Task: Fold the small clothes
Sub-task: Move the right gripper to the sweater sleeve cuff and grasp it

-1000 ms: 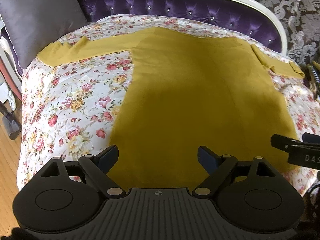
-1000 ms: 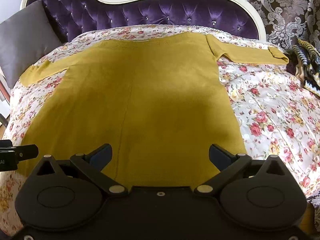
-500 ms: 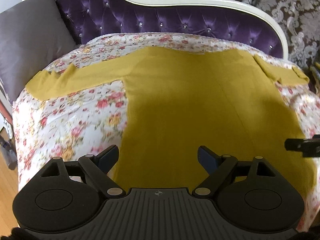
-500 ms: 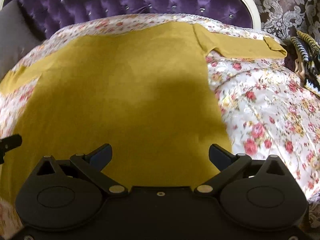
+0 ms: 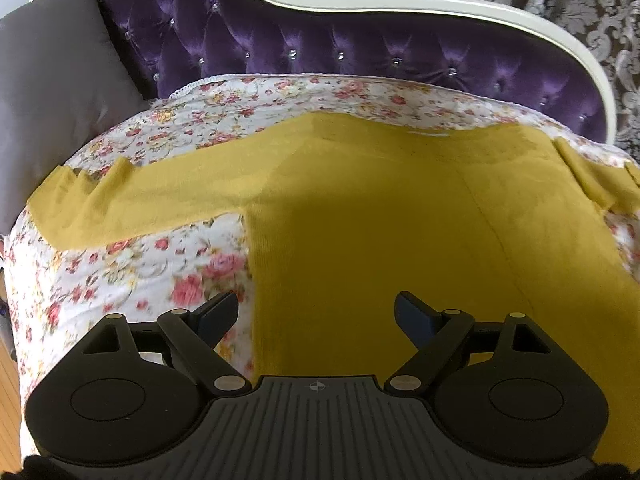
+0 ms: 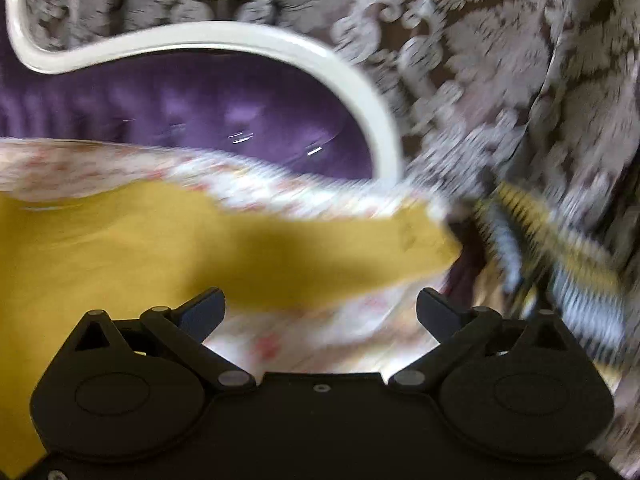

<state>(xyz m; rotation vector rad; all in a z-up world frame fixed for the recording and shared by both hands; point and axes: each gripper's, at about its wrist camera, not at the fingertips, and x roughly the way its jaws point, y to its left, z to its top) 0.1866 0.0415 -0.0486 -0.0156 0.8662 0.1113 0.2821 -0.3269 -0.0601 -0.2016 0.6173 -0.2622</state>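
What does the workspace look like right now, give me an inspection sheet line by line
Surface: floral bedspread, mostly covered.
Job's things: mustard top spread flat, unfolded, both sleeves out sideways; left sleeve rumpled at the cuff.
Clutter: striped fabric past the right sleeve end, blurred.
Grippers: left gripper open over the top's left edge, holding nothing; right gripper open near the right sleeve.
Cables: nothing seen.
Surroundings: purple tufted headboard, grey pillow, damask curtain.
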